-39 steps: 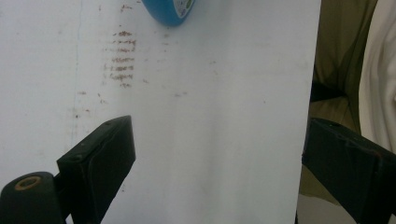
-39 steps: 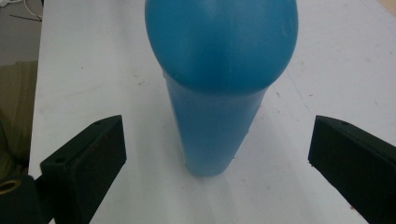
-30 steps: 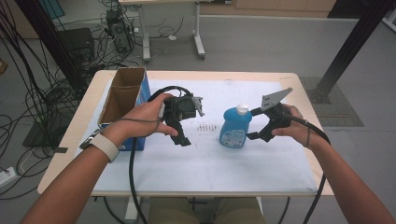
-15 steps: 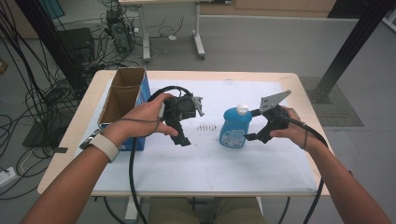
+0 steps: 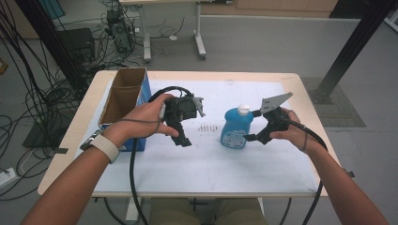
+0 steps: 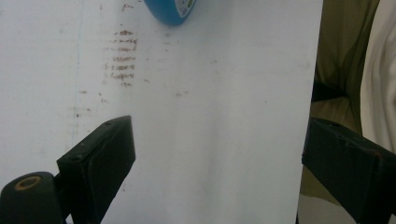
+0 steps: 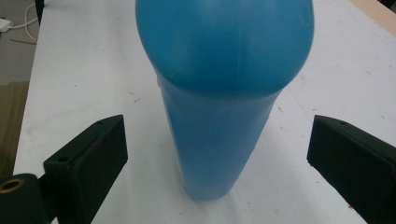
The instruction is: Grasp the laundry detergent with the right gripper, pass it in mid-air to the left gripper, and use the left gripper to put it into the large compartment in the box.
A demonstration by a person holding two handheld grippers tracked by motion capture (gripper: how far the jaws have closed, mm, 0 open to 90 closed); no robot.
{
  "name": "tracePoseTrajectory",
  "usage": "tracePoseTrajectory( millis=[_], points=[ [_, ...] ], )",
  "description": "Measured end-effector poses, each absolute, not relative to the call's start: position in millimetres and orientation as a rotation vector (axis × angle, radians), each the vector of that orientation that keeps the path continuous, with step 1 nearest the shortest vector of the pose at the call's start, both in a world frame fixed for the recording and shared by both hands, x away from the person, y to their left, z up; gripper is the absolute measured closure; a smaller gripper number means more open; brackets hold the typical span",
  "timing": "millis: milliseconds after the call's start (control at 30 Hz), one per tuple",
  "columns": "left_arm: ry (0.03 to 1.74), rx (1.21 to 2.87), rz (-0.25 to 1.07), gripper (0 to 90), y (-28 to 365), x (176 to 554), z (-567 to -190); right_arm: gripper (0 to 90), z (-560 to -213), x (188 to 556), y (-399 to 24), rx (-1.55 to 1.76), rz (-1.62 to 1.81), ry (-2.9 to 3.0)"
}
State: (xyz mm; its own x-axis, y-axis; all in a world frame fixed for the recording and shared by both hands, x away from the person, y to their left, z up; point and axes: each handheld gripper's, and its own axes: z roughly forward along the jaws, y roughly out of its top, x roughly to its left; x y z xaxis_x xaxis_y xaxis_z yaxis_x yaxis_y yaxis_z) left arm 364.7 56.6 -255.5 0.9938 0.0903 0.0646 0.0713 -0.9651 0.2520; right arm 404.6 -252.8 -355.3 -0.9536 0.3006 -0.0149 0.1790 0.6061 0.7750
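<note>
A wooden table (image 5: 70, 140) carries white paper (image 5: 211, 164), a blue bottle (image 5: 236, 129) and what looks like a cardboard box (image 5: 123, 96).

Even, soft overhead light w/ faint shadows; white sheet (image 5: 281, 154) bright, no glare; both gripper views slightly blurred close up.

The high view looks forward and down from above the person's side, taking in the whole surface (image 5: 197, 168) and the floor beyond. The left gripper view sits close over the white sheet, looking steeply down between its own tongs (image 6: 215, 154) — the near edge of the surface runs down its right side. The right gripper view rides low and very near, facing the blue bottle (image 7: 224, 93) between its tongs (image 7: 217, 158). All three share the bottle (image 5: 236, 128) — its base alone tops the left gripper view (image 6: 170, 10).
</note>
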Motion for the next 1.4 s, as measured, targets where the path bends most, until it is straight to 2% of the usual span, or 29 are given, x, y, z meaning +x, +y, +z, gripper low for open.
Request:
tracePoseTrajectory(
  millis=[1400],
  points=[
    [0.128,2.883,0.114,10.0,59.3,364.9,-254.3,4.3,-356.5,405.0,-252.1,0.414,1.283,2.678]
  ],
)
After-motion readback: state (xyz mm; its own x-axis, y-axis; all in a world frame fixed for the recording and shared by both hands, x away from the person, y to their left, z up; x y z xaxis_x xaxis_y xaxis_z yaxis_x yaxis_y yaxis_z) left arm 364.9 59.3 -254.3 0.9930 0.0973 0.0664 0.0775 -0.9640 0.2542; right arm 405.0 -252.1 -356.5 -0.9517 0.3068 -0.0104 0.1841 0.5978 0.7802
